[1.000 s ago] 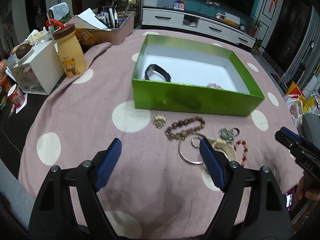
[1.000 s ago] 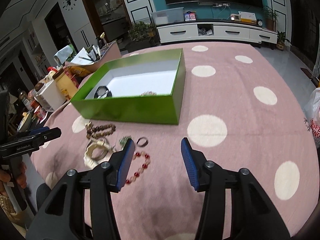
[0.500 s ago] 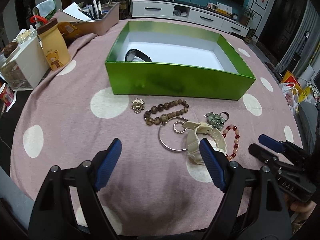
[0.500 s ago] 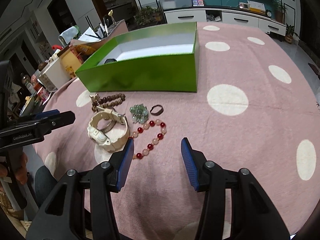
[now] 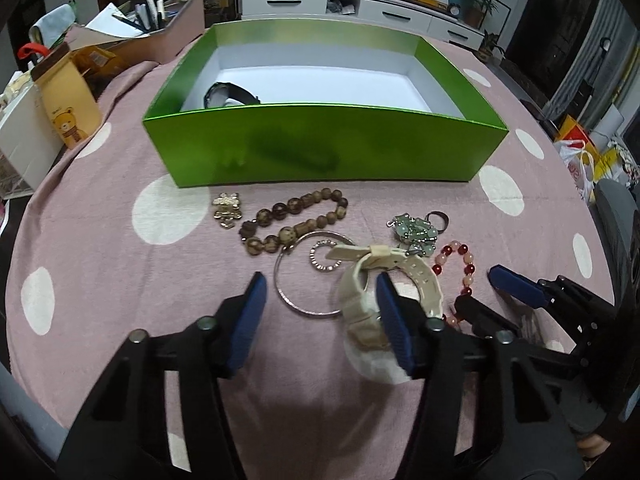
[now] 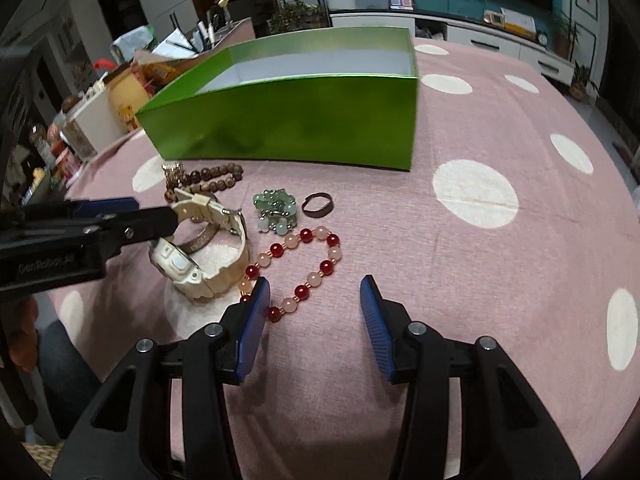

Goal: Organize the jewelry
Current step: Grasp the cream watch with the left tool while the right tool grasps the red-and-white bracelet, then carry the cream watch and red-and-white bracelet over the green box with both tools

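Jewelry: loose pieces lie on pink dotted tablecloth (image 5: 120,280), in front of green box (image 5: 320,148).
Cream watch (image 5: 384,276): standing on its side on a white dot, strap buckled into a loop; overlaps silver bangle (image 5: 292,292).
Left gripper (image 5: 318,312): over bangle + watch, pointing steeply down. Jaws have just been closing, now about half spread; right blue pad sits in front of the watch loop, left pad beside the bangle. Pads press on nothing that shows.
Right gripper (image 6: 314,312): jaws partly spread, nothing pinched. Left pad at lower end of red-pink bead bracelet (image 6: 304,276); right pad over bare cloth.
Wood-bead bracelet (image 5: 296,220): left of watch, touching bangle.
Gold brooch (image 5: 227,210): just left of wood beads, near box front.
Small sparkly ring (image 5: 322,256): inside the bangle, by watch strap.
Green bead cluster (image 6: 276,210): btw watch and dark ring (image 6: 318,204).
Box contents: black watch (image 5: 230,94) at left end; rest of white floor bare as far as seen.
Table edge, left: yellow bear bottle (image 5: 68,108), white container, tray w/ pens.
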Available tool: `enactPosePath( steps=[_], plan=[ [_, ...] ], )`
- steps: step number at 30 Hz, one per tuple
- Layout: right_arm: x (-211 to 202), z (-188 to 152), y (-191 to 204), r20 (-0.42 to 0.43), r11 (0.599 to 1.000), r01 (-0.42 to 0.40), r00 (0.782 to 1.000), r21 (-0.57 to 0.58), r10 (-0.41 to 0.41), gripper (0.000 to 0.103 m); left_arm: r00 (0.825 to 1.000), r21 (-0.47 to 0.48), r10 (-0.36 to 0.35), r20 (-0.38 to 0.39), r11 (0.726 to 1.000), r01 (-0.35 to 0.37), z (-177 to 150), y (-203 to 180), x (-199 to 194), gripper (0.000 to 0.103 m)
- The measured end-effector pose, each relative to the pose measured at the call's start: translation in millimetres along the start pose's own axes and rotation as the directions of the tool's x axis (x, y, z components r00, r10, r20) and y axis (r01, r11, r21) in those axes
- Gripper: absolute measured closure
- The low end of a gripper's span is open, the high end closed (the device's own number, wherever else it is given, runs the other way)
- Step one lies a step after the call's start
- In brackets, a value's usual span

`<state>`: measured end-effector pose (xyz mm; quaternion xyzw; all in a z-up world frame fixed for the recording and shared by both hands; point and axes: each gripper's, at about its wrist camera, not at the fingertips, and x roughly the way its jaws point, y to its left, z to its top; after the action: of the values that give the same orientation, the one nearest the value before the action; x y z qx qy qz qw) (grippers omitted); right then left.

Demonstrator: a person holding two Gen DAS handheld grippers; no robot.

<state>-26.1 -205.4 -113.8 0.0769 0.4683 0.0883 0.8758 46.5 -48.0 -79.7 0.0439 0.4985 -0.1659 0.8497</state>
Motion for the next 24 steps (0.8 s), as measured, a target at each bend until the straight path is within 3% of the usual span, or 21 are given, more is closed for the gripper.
enactPosePath(
  steps=[7, 12, 15, 18, 24],
  plan=[
    [-1, -2, -10, 0.009, 0.997, 0.066, 0.998, -0.040, -0.065, 0.064, 1.000, 0.019, -0.008, -0.022, 1.000, 0.008, 1, 3, 5, 0.064],
    [-1, -1, -16, 0.010, 0.995, 0.082, 0.997, -0.064, -0.081, 0.072, 0.998, 0.046, -0.030, -0.048, 0.998, 0.032, -3, 4, 7, 0.081],
    [0, -1, -9, 0.016, 0.992, 0.078, 0.997, -0.099, -0.076, 0.084, 0.997, 0.048, -0.045, -0.061, 0.998, 0.048, -4, 2, 10, 0.090],
    [1, -1, -2, 0.028, 0.988, 0.086, 0.996, -0.132, -0.083, 0.093, 0.997, 0.034, -0.042, -0.061, 0.998, 0.044, -5, 3, 13, 0.092],
    [1, -1, -5, 0.036, 0.991, 0.070, 0.997, -0.118, -0.066, 0.096, 0.997, 0.015, -0.053, -0.048, 0.998, 0.054, -7, 6, 12, 0.095]
  ],
)
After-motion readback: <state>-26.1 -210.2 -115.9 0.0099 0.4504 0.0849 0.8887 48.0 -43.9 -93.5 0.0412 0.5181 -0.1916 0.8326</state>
